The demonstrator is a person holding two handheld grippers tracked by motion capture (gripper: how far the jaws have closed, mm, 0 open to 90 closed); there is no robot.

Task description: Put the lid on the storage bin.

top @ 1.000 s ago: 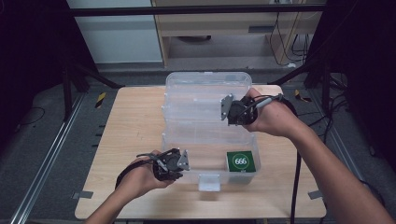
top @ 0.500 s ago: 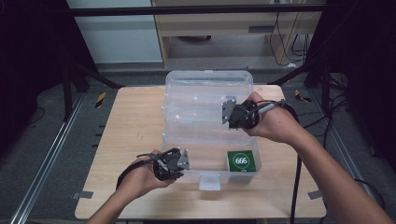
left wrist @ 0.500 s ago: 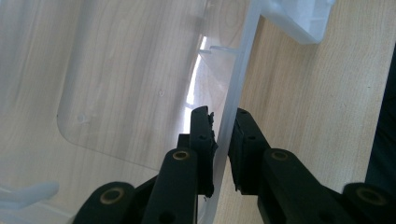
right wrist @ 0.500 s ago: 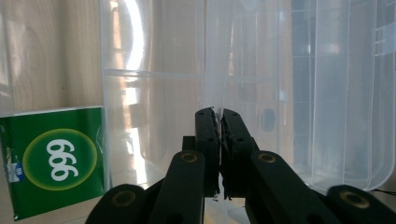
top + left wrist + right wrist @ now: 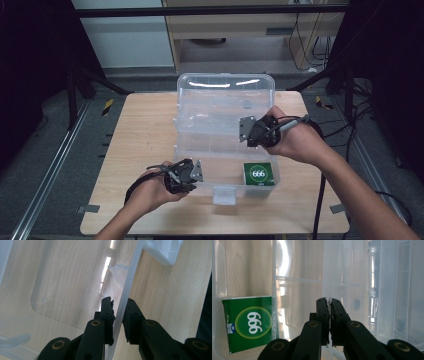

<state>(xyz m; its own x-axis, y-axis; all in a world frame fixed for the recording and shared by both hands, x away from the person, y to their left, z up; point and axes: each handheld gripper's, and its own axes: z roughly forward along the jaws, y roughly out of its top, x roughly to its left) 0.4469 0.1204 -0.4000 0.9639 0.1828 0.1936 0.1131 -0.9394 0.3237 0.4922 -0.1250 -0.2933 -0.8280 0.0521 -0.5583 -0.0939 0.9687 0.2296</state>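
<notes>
A clear plastic storage box (image 5: 186,153) stands open on the wooden table (image 5: 140,130), its lid (image 5: 225,82) raised at the back. My left gripper (image 5: 197,171) is at the box's front left corner; in the left gripper view it (image 5: 119,312) is shut on the box's thin front wall (image 5: 130,277). My right gripper (image 5: 245,131) hovers over the middle of the box. In the right gripper view it (image 5: 329,302) is shut on the thin edge of a clear inner tray (image 5: 352,277). A green packet (image 5: 258,174) marked 666 lies in the box's front right corner, also seen as the green packet (image 5: 249,322).
The box's white latch (image 5: 223,195) hangs off its front wall near the table's front edge. Bare table lies to the left of the box. Dark frames and cables stand beyond the table on both sides, and a cabinet (image 5: 240,30) stands behind it.
My right hand has shifted a little toward the near side with the tray's edge still pinched. The left hand has stayed at the front corner.
</notes>
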